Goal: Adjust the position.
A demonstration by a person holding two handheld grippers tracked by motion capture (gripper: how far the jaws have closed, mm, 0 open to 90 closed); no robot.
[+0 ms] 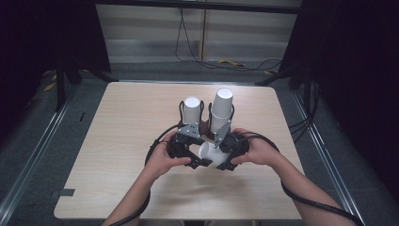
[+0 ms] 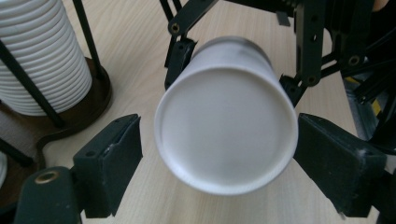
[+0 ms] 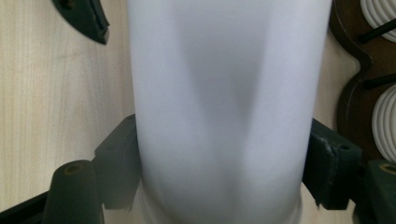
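— Where do we stand with the white paper cup (image 1: 210,154)?

— We have it low over the table (image 1: 122,141), between our two hands, just in front of the two cup stacks (image 1: 221,110) in their wire holder (image 2: 88,100). It lies on its side. In the right gripper view its wall (image 3: 224,107) runs straight up the frame, so its long axis lies along the right gripper (image 3: 219,172), whose jaws clench it from both sides.

— And the left gripper (image 2: 217,168)?

— It faces the cup end-on: we look at the round end (image 2: 226,135) sitting squarely between its pads. Those jaws stand spread; the right pad (image 2: 336,163) is at the rim, the left pad (image 2: 116,156) apart from it.

— So the next move?

— We judge it turns on that axis: the left jaws close across the end.
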